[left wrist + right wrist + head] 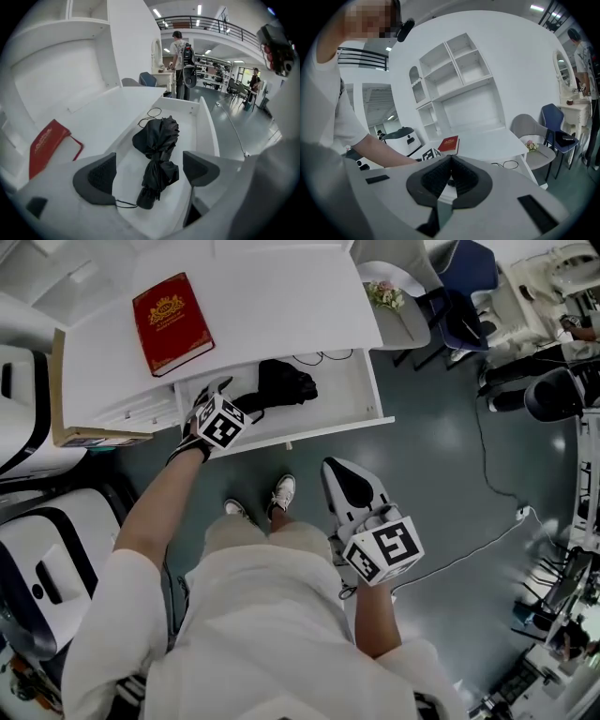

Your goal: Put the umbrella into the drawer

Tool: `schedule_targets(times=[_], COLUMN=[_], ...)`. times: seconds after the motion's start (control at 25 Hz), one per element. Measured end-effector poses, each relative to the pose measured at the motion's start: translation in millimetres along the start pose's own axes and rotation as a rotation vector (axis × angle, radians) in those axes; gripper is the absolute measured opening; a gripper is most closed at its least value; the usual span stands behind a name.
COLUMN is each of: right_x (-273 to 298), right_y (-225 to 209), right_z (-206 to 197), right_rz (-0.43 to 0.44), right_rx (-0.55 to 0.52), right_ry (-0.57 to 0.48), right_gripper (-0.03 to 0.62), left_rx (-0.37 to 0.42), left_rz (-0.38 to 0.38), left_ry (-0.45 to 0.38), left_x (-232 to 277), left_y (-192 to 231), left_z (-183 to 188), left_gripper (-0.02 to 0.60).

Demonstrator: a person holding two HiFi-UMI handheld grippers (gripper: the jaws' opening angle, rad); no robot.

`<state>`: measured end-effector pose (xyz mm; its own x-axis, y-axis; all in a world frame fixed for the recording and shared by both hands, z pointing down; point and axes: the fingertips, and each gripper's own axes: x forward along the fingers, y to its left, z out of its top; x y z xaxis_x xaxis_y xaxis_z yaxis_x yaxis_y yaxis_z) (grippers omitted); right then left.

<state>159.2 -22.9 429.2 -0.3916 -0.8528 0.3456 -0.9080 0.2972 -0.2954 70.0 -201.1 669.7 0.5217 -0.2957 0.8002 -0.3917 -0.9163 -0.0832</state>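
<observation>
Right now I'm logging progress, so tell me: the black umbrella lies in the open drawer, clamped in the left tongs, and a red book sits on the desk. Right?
No. The left tongs are open and grip nothing; the left gripper view shows the umbrella lying loose in the drawer beyond their spread pads. The red book does sit on the desk.

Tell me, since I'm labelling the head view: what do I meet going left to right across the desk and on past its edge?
red book → black folded umbrella, lying in the open drawer → small bunch of flowers → blue chair
</observation>
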Motion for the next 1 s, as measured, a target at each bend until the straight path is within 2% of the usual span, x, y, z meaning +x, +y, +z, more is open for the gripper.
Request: schedule_targets(times=[0.24,0.4,0.6,0.76,0.88,1.0], right_x=[3.6,7.5,7.2,-3.3,-14.3,-20.7], right_y=[37.7,64.2,92.6,96.8,92.9,99.8], right_z=[16.5,26.9,33.0,40.8,46.7,59.8], right_rz=[0.03,0.05,0.054,0.024,0.0,0.032], right_rx=[-0.052,-0.09,-0.136,-0.179,-0.174,-0.198], right_ry=[-0.017,-0.032,-0.045,-0.059,-0.073,-0.126], right_gripper=[0.0,0.0,0.0,0.0,0.0,0.0], left_rx=[-0.083,-0.137,-0.199,-0.246,-0.287,-0.314], left_rz=[0.046,0.093,0.143,0.184,0.226,0.279], left_ry=[-0.115,-0.18,-0.25,-0.328,-0.394,-0.471], left_x=[-65.4,-102.0,-137.6,-173.8,-214.6,-254.3], left_y=[14.1,22.1,28.8,37.6,48.2,57.7], left_z=[3.1,-2.2,-7.5,-10.6,-11.2,-11.4], left_gripper=[0.406,0.312,0.254,0.211,0.134,0.071])
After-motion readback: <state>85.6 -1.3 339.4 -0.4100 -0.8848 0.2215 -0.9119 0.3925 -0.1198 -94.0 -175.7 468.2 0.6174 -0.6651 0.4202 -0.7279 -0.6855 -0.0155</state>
